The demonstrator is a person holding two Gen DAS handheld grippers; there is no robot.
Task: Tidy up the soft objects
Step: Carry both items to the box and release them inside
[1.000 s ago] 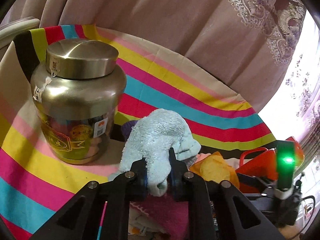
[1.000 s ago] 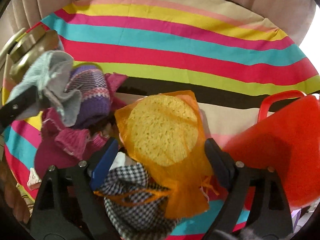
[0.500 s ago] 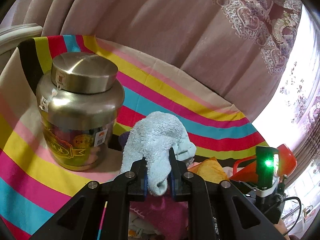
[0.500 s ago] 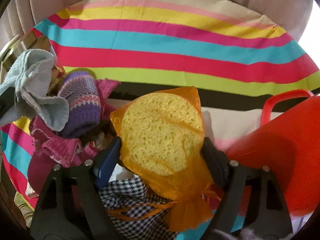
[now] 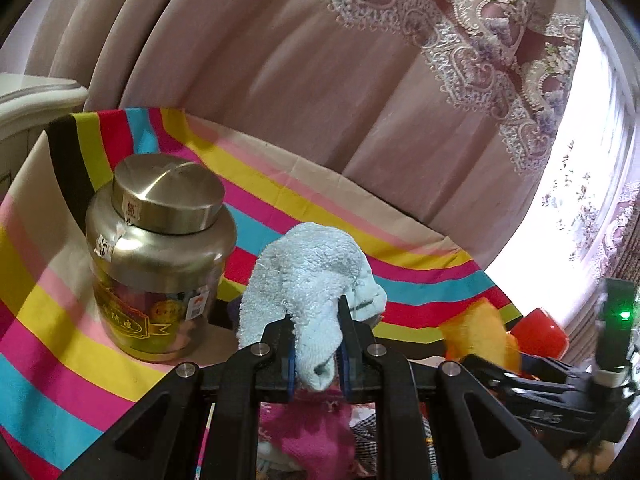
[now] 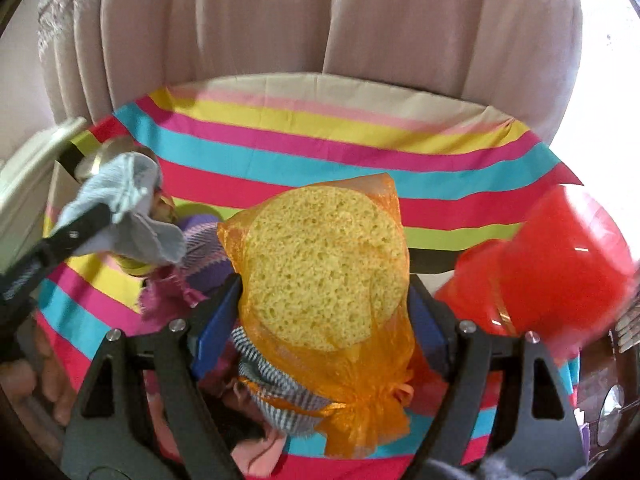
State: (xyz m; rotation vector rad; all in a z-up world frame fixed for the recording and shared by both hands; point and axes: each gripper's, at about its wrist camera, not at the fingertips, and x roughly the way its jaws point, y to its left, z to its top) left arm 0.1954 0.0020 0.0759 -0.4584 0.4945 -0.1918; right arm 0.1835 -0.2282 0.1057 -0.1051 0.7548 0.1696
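Note:
My left gripper (image 5: pixel 317 354) is shut on a light blue fluffy sock (image 5: pixel 310 280) and holds it above the pile; the sock also shows in the right wrist view (image 6: pixel 120 200). My right gripper (image 6: pixel 320 304) is shut on a round yellow sponge in an orange mesh bag (image 6: pixel 324 264), lifted off the table. Below lie a purple knitted item (image 6: pixel 206 254), magenta knitwear (image 5: pixel 304 428) and a black-and-white checked cloth (image 6: pixel 276 396).
A silver metal tea canister (image 5: pixel 156 260) stands at left on the striped tablecloth (image 6: pixel 320 148). A red plastic basket (image 6: pixel 552 264) stands at right. Pink curtains (image 5: pixel 320 80) hang behind the table. A white furniture edge (image 5: pixel 36 100) is at far left.
Both grippers have risen with their loads. The sponge bag has lifted clear of the pile and the views have tilted up toward the curtains.

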